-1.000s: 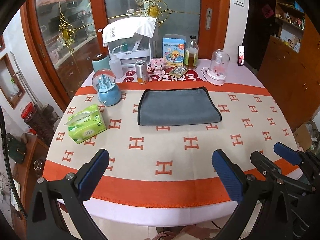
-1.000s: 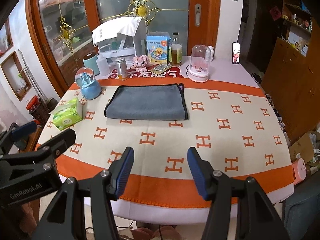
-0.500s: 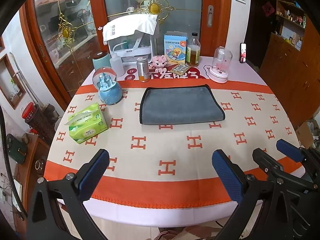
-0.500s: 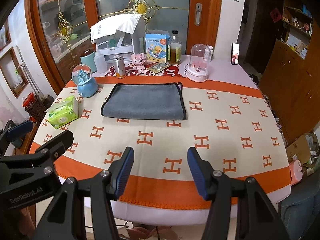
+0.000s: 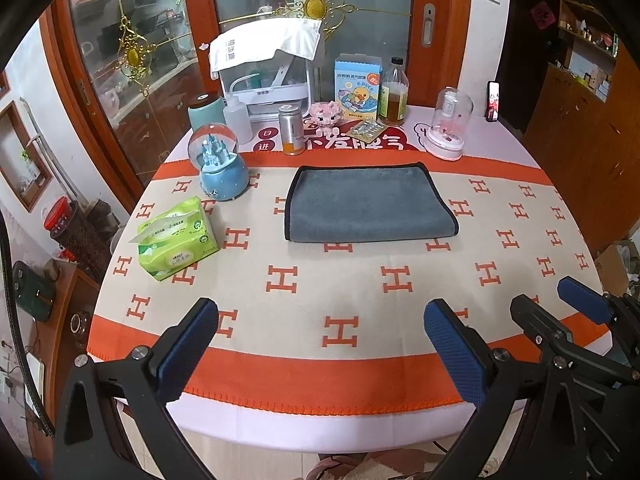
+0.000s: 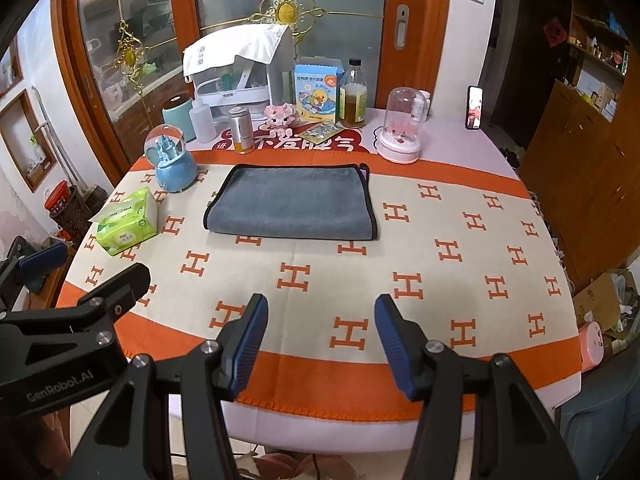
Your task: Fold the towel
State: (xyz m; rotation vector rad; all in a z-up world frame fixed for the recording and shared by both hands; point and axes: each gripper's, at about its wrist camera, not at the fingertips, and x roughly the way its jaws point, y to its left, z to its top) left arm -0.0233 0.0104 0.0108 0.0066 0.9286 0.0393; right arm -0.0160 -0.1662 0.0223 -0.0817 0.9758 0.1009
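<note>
Lying flat mid-frame on table [image 5: 360, 280]: grey towel [image 5: 368, 204], folded. L hand-held gripper [image 5: 320, 344] & R hand-held gripper [image 6: 318, 344] at bottom edge, both agape, empty.

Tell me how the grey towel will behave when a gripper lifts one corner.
The towel lies flat with soft, rounded edges, so it is probably floppy: a lifted corner would likely drape and trail the rest. Its plush surface suggests the pads will grip without slipping. It already looks doubled, so a pinch may catch only the top layer.

Even indoor light, soft shadows; sharp centre, strong fisheye bending, dark vignette at corners.
</note>
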